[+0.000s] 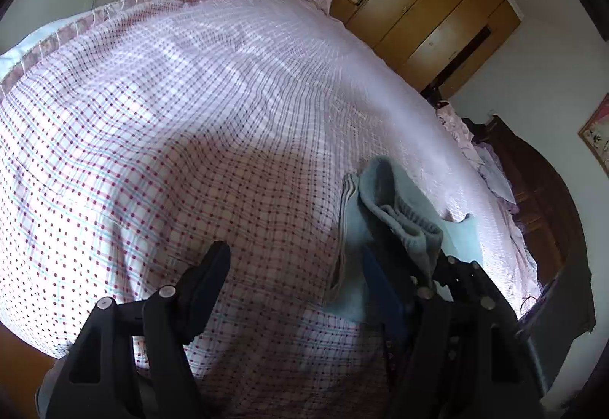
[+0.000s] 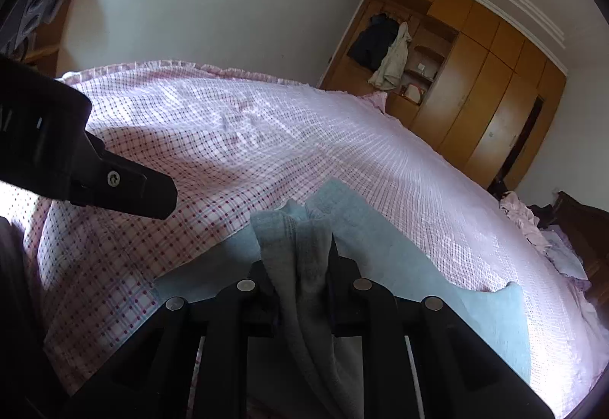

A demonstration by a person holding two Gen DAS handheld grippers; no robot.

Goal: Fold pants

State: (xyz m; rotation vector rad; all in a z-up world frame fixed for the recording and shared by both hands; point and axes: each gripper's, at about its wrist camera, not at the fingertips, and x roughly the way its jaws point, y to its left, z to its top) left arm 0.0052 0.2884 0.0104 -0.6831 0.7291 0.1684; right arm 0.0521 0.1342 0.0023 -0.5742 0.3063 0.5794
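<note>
Light-blue pants (image 2: 300, 251) bunched between the right gripper's (image 2: 300, 266) clamped fingers; left gripper (image 1: 300, 266) wide apart, empty.

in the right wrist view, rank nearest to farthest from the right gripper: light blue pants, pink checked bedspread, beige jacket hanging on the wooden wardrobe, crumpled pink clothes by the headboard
1. Light blue pants: clamped in the right gripper.
2. Pink checked bedspread: under and beyond the pants.
3. Crumpled pink clothes: far right, by the dark headboard.
4. Beige jacket: on the wooden wardrobe, past the bed's far edge.
</note>
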